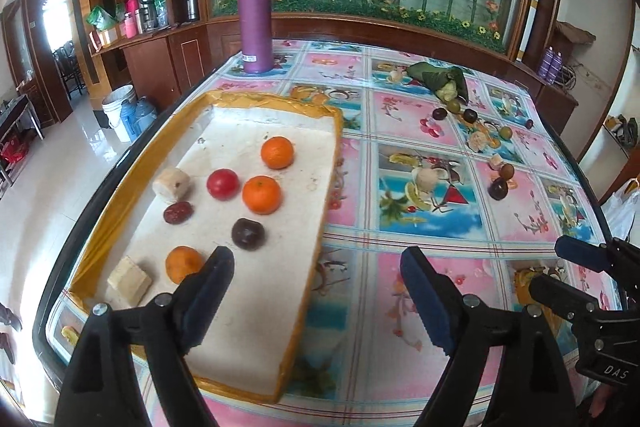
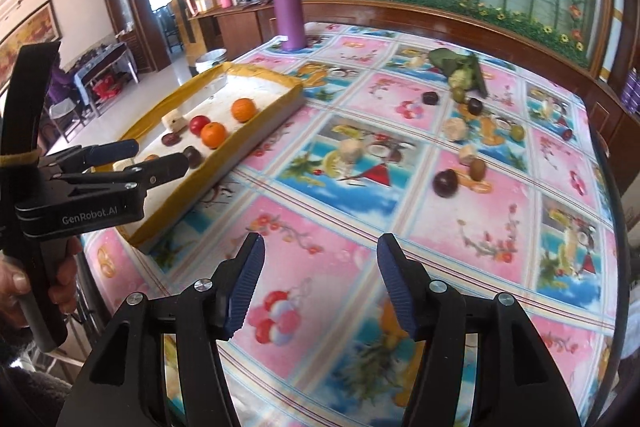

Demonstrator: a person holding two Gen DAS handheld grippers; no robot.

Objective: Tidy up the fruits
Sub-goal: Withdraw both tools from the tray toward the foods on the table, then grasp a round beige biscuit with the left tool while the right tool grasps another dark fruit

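A white tray with a yellow rim lies on the table's left side. It holds two oranges, a red tomato, a dark plum, a red date, a third orange and pale food pieces. Loose fruits lie at the far right: a dark plum, a green fruit and others. My left gripper is open and empty over the tray's near right edge. My right gripper is open and empty above the tablecloth.
A purple flask stands at the table's far left corner. Green leaves with a pale cauliflower-like piece lie at the far side. A wooden cabinet with a glass panel backs the table. White buckets stand on the floor at left.
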